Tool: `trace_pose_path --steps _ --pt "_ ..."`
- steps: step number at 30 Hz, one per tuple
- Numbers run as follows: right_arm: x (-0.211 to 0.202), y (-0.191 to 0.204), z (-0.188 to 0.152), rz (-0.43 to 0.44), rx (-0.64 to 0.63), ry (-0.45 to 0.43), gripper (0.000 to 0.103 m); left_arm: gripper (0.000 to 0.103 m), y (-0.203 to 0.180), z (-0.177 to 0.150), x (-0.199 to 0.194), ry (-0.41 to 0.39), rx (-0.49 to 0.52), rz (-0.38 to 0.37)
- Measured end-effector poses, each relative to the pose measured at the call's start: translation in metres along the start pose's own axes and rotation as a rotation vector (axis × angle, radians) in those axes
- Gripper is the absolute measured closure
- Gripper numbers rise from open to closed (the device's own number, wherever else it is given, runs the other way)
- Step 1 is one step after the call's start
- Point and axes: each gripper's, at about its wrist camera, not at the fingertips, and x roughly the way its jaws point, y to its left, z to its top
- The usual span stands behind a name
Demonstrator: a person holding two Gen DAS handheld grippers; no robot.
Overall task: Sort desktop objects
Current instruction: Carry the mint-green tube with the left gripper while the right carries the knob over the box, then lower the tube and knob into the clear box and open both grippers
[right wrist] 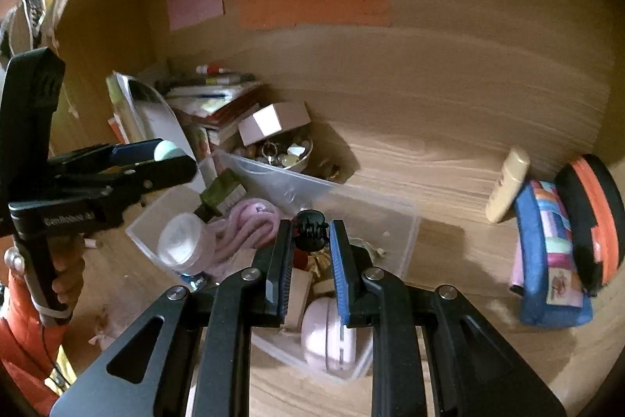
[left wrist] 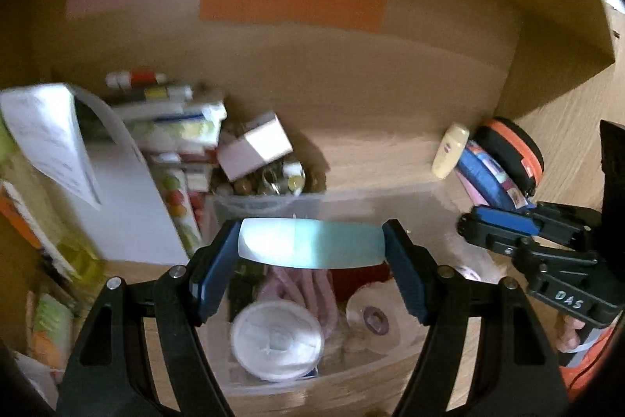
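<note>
pale mint tube (left wrist: pixel 310 247) | black hair clip (right wrist: pixel 310 226) | blue patchwork pouch (right wrist: pixel 550 253) | orange-and-black case (right wrist: pixel 593 217)

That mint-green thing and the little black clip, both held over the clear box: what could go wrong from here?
The mint-green object is pinched only at its two ends by the left gripper, so it might twist free and drop. The black hair clip sits right at the tips of the right gripper and could slip out. The clear plastic box below is already crowded, so a dropped item might bounce off what lies inside.
</note>
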Motion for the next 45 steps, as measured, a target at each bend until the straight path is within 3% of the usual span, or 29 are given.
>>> trace_pose_path --steps 5,10,27,29,31,35,39,43,45 --pt "0.028 -0.007 -0.005 0.058 0.089 0.044 0.086 0.03 0.002 -0.008 0.023 0.053 0.016 -0.035" --pt "0.044 -0.008 -0.012 0.021 0.085 0.089 0.086 0.03 0.004 -0.015 0.039 0.112 0.011 -0.045" --pt "0.052 0.014 -0.016 -0.097 -0.04 0.089 0.086 0.03 0.003 -0.022 0.049 0.141 0.021 -0.018" --pt "0.055 0.012 -0.016 -0.098 -0.036 0.101 0.081 0.03 0.004 -0.022 0.049 0.143 0.019 -0.021" --pt "0.055 0.01 -0.015 -0.088 -0.022 0.11 0.067 0.03 0.005 -0.021 0.05 0.145 0.016 -0.023" --pt "0.048 0.013 -0.013 -0.105 -0.031 0.078 0.058 0.03 0.008 -0.021 0.049 0.15 -0.002 -0.045" --pt "0.043 0.014 -0.011 -0.119 -0.031 0.051 0.042 0.03 0.006 -0.02 0.045 0.138 0.0 -0.05" --pt "0.042 0.012 -0.01 -0.122 -0.02 0.051 0.038 0.03 0.004 -0.018 0.038 0.119 0.007 -0.048" --pt "0.041 0.01 -0.009 -0.116 -0.006 0.055 0.03 0.027 0.005 -0.017 0.033 0.116 -0.002 -0.064"
